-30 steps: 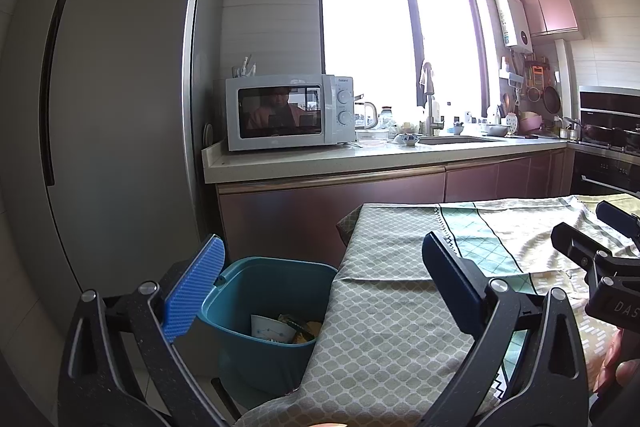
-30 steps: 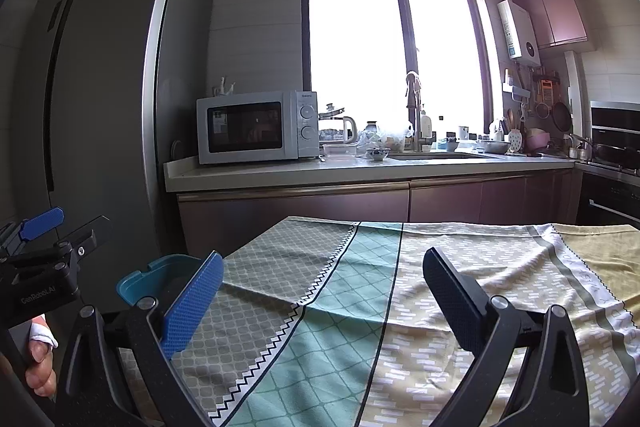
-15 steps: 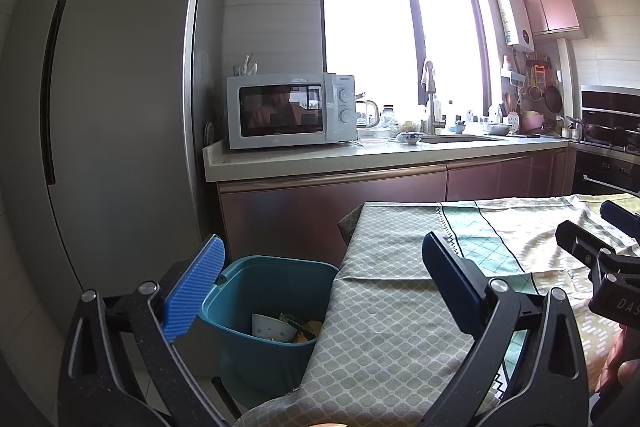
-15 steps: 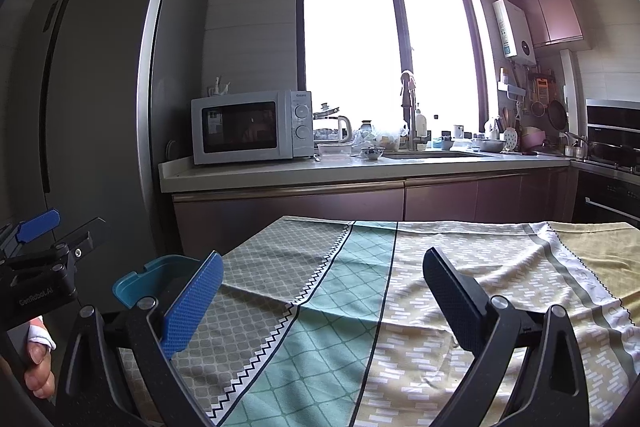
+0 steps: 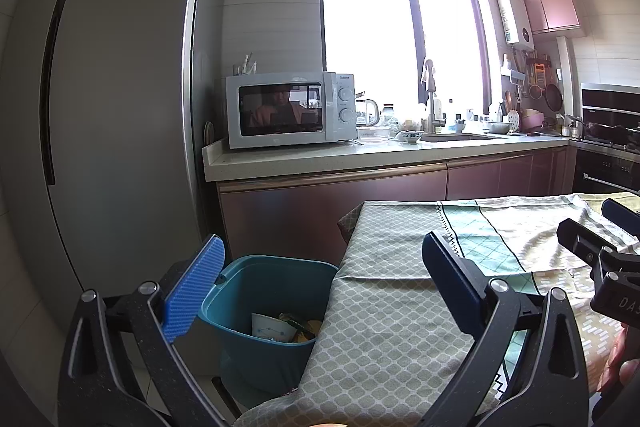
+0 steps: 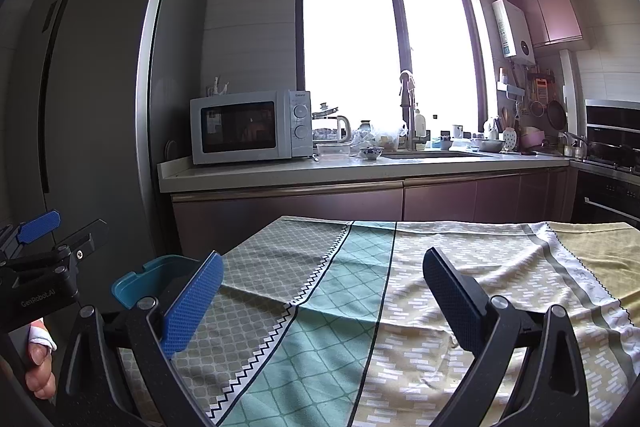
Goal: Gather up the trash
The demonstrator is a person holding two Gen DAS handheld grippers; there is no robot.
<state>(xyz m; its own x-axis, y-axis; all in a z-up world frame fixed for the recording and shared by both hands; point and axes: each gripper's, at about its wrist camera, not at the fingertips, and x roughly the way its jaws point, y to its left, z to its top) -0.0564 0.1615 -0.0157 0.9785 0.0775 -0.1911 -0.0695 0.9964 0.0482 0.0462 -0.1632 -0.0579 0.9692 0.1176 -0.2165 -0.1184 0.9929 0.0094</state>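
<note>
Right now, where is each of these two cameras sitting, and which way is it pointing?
Left wrist: on the left gripper, low by the table's left end, facing the counter; open fingers frame the bin; the right gripper shows at right.
Right wrist: on the right gripper, over the table, facing the window; open fingers show, plus the left gripper and a thumb.
Shared: microwave, fridge, bin, table.

I see teal bin (image 5: pixel 256 311) | tablecloth (image 6: pixel 360 307) grey-lattice left, teal-diamond middle, cream-dashed right | white microwave (image 6: pixel 250 131)
</note>
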